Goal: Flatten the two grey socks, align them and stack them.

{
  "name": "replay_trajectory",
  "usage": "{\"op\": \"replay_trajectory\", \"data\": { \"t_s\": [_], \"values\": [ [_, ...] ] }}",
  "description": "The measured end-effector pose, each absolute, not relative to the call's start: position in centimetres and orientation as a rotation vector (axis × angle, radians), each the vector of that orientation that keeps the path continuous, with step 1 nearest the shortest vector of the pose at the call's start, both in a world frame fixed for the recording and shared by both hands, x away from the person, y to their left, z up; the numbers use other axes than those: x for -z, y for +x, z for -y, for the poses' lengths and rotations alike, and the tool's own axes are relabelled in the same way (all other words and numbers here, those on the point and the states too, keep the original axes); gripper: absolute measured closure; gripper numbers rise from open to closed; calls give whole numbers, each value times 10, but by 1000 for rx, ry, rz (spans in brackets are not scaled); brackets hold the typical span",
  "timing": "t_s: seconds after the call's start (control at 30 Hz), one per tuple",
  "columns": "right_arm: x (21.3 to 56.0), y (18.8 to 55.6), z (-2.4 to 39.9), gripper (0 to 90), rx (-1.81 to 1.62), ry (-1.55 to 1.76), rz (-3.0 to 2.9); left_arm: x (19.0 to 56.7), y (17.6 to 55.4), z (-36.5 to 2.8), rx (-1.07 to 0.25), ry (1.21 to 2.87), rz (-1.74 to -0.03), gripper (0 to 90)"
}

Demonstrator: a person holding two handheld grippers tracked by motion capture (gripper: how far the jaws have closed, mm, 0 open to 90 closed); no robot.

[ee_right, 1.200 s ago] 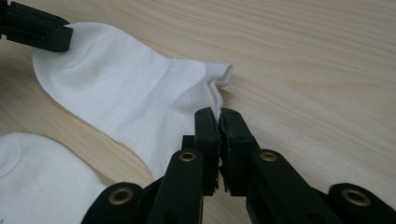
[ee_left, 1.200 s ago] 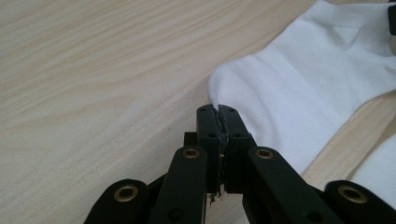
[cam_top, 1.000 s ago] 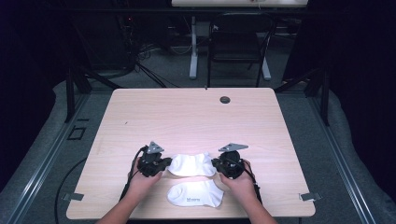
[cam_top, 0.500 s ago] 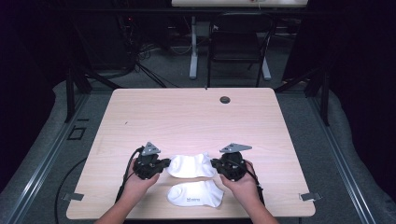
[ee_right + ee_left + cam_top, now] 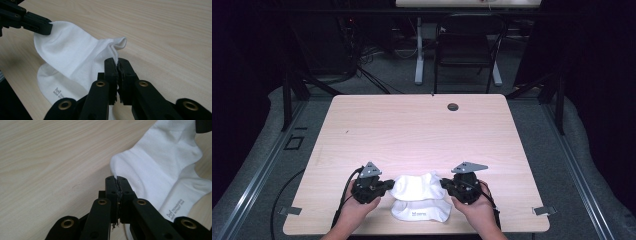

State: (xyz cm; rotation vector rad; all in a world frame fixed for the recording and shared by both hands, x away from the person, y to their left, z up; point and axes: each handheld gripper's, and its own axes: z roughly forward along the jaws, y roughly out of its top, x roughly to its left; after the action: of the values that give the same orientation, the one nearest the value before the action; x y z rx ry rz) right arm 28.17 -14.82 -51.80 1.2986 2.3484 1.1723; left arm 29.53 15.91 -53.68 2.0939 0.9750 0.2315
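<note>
Upper white sock [image 5: 416, 186] is stretched between both grippers over the near edge of the table [image 5: 412, 130], slack and creased in the middle, plain ribbed knit, hanging just above a second white sock [image 5: 422, 211] that lies flat with small grey print on it. Left gripper [image 5: 116, 178] has its jaws pressed together, pinching one end of the upper sock. Right gripper [image 5: 117, 61] is pinched the same way on the other, puckered end.

Pale wooden table [image 5: 412, 130], dark chair [image 5: 467, 45] behind.
</note>
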Motion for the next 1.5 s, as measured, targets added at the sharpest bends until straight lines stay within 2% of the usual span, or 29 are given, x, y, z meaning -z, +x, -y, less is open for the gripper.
{"op": "replay_trajectory", "data": {
  "t_s": [0.6, 1.5],
  "values": [
    [523, 251, 155, 866, -1136, 1289, -2400, 539, 264, -157, -197, 2095, -955, 887],
    [539, 241, 162, 866, -1089, 1318, -2413, 557, 259, -148, -183, 2143, -945, 887]
  ]
}}
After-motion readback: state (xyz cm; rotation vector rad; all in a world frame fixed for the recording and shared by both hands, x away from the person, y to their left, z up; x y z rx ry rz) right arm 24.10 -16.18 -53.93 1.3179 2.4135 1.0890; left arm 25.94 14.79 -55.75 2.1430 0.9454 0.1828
